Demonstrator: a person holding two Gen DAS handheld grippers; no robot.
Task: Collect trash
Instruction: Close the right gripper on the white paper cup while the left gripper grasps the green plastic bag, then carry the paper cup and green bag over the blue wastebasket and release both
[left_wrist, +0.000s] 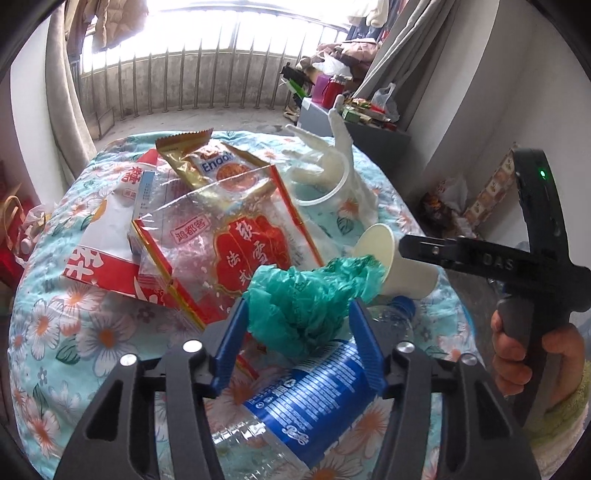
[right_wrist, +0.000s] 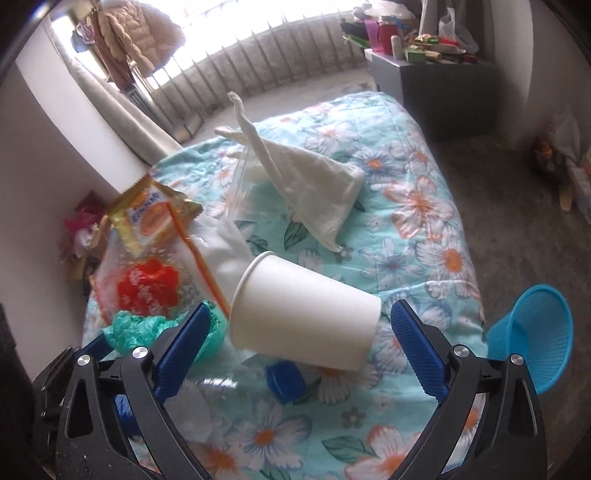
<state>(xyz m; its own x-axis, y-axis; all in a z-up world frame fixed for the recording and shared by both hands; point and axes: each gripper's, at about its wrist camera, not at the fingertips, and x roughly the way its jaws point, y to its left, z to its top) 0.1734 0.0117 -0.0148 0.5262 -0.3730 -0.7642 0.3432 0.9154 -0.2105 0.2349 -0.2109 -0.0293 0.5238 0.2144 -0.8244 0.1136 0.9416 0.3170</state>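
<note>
1. The left hand-held gripper has its blue pads on both sides of a crumpled green plastic bag, clamped on it.
2. The right hand-held gripper is spread wide around a tipped white paper cup, with a gap at each pad.
3. A clear plastic bottle with a blue label lies just under both.
4. Snack wrappers are piled towards the bed's far left edge on the floral quilt.
5. A blue mesh basket stands on the floor beside the bed's right edge.

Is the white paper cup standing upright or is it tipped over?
Tipped over. The white paper cup lies on its side, its open mouth facing sideways, resting partly on the plastic bottle. It looks empty.
</note>
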